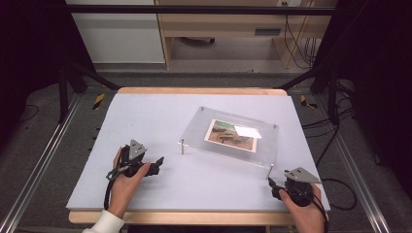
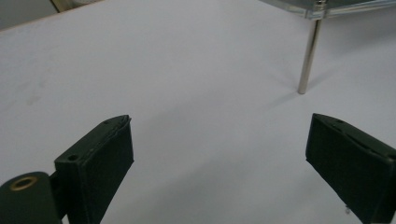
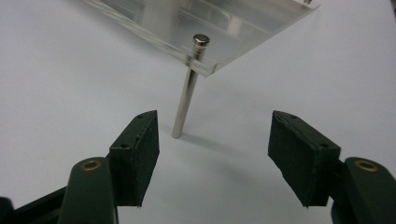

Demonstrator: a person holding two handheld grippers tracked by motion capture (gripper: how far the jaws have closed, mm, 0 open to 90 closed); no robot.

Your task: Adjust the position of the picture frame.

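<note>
Acrylic photo frame (image 1: 228, 133) stands on metal legs mid-table (image 1: 145, 121); with both grippers' jaws open and empty, advance the right gripper (image 3: 212, 156) squarely onto the near leg (image 3: 187, 100), keeping the left gripper (image 2: 217, 161) clear.

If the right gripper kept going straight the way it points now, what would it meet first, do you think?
Most likely the metal leg at the near corner of the clear frame. It stands just ahead of the open right gripper, slightly toward one finger, so it might brush that finger; depth is hard to judge.
</note>
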